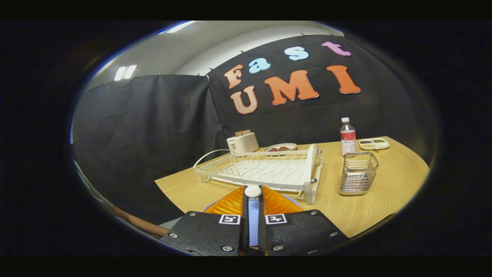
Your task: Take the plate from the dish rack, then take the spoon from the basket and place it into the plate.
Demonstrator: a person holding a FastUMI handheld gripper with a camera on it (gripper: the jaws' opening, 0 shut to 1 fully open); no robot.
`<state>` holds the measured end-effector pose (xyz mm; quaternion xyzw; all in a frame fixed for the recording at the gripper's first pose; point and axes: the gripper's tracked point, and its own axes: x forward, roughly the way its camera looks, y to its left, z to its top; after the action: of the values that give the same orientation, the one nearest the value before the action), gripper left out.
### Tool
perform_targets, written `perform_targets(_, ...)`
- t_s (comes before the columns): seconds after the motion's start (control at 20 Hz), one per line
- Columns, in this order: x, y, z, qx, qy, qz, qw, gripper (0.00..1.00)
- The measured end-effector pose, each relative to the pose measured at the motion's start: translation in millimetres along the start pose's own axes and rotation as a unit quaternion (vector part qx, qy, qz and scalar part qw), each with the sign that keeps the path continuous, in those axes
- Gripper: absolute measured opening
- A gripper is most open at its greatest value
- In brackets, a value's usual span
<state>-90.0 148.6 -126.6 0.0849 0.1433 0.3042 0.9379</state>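
Spoon clamped, plate below the fingers

The spoon (253, 191) stands pinched between both fingers of the gripper (253, 200), over the blue plate (210, 207); beyond lie the white dish rack (265, 171), wire basket (358, 173) and a bottle (348, 136) (label unreadable).

The gripper (253, 192) has two flat dark plates side by side, each with a bumpy surface. Round silver screws sit near the plates' corners. Each plate has a small square black-and-white marker. A narrow gap runs between the plates, right down the middle.
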Motion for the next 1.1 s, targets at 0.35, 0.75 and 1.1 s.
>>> perform_targets(0.35, 21, 14, -15, -0.011, 0.016, 0.011, 1.0, 0.09)
perform_targets(0.75, 19, 2, -33, 0.013, 0.045, -0.006, 0.999, 0.16)
perform_targets(1.1, 16, -19, -20, 0.043, 0.018, -0.039, 0.998, 0.22)
